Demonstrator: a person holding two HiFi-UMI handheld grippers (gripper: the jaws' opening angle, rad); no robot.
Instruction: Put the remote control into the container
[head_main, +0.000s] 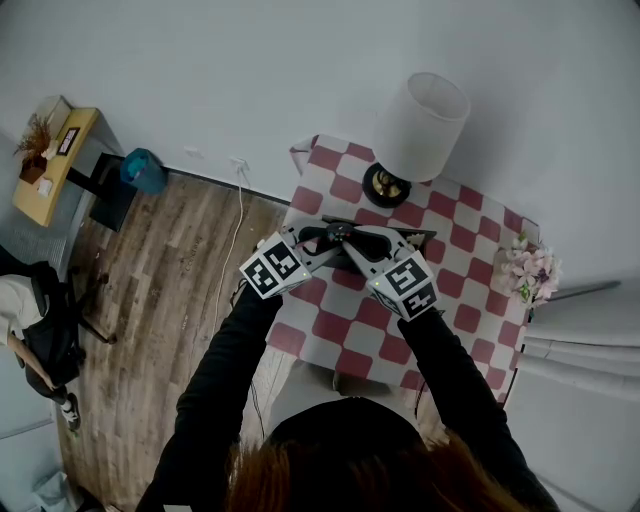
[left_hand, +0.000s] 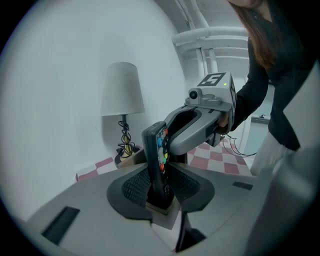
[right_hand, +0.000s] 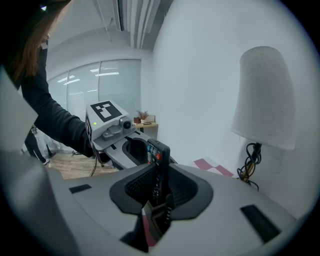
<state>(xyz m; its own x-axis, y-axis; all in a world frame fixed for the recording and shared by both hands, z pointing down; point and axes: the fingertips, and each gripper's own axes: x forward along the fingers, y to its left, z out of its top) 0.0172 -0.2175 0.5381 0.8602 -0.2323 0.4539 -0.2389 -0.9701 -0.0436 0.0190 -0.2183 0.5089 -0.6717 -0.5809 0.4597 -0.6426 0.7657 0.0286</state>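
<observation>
Fingers of the left gripper (left_hand: 161, 187) and right gripper (right_hand: 159, 187) pinch the remote control (left_hand: 157, 150) over the container (head_main: 415, 233) beside the lamp (head_main: 422, 125). Its inside is hidden.

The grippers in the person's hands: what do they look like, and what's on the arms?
Both the left gripper and the right gripper are smooth grey plastic with black ribbed pads. Each carries a white cube printed with black square markers, and a small round camera. The person wears long black sleeves.
</observation>
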